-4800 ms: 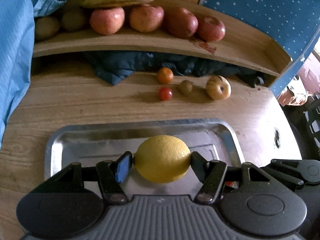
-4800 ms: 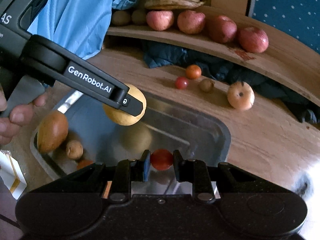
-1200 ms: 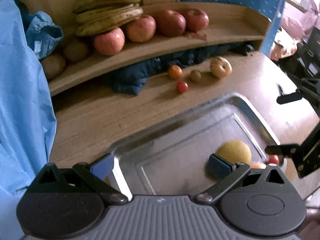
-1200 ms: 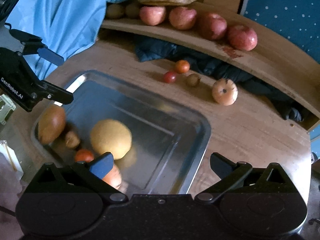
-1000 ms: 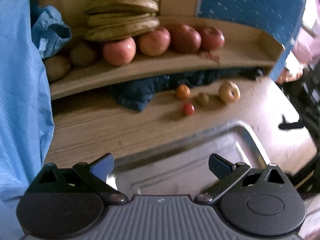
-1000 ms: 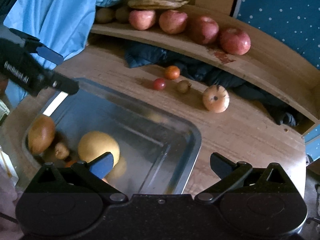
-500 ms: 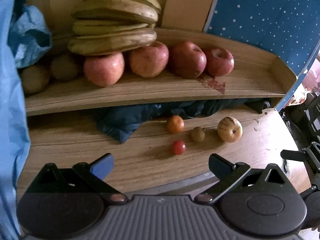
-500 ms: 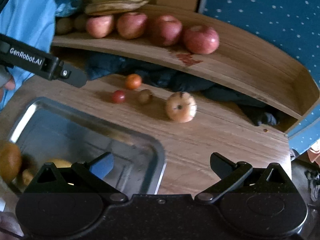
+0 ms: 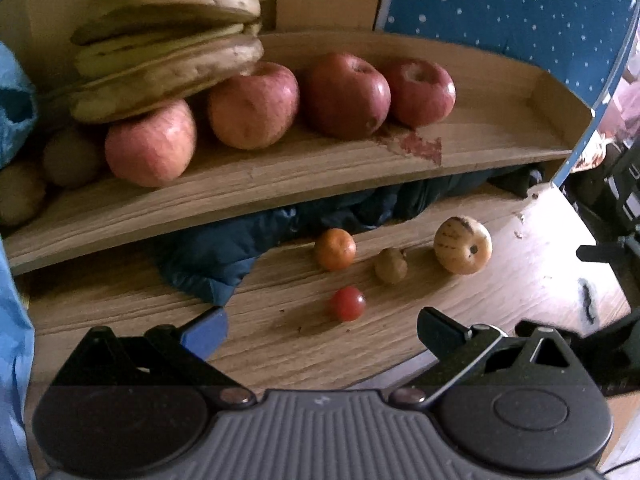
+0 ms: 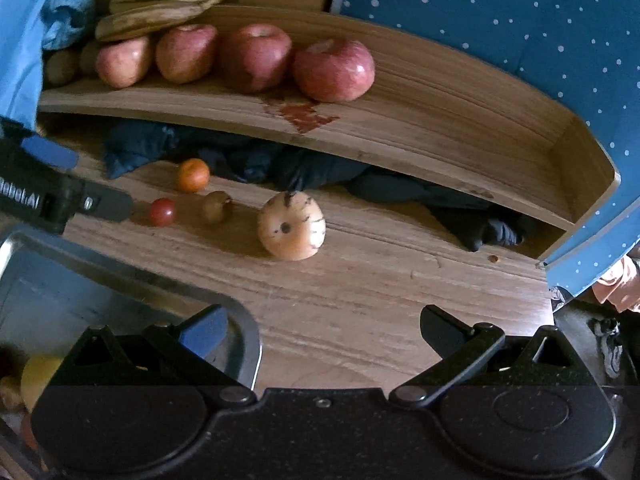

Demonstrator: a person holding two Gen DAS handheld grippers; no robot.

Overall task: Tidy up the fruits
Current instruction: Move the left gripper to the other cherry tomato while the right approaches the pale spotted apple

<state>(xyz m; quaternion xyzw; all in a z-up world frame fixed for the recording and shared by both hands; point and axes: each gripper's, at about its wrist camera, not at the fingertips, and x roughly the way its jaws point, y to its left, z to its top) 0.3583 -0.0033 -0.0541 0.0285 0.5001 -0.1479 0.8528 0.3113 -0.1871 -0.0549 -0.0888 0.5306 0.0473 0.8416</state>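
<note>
On the counter [image 9: 520,292], a cherry tomato [image 9: 347,303], orange [image 9: 335,249], small brown fruit [image 9: 391,265] and pale striped fruit [image 9: 462,244] lie near the shelf [image 9: 280,176] of apples [image 9: 344,94]. The tray [image 10: 120,280] sits at the near edge. Both the left hand-held gripper [image 9: 320,326] and right hand-held gripper [image 10: 322,326] are spread wide, holding nothing.

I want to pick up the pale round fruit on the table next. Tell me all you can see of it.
The pale fruit is round, a little flattened, cream with a faint peach tint and short dark streaks. A small dark dimple faces the right camera. It looks smooth, firm and whole. It rests alone on the wooden table, in front of the dark cloth under the shelf, right of the small brown fruit, touching neither.
</note>
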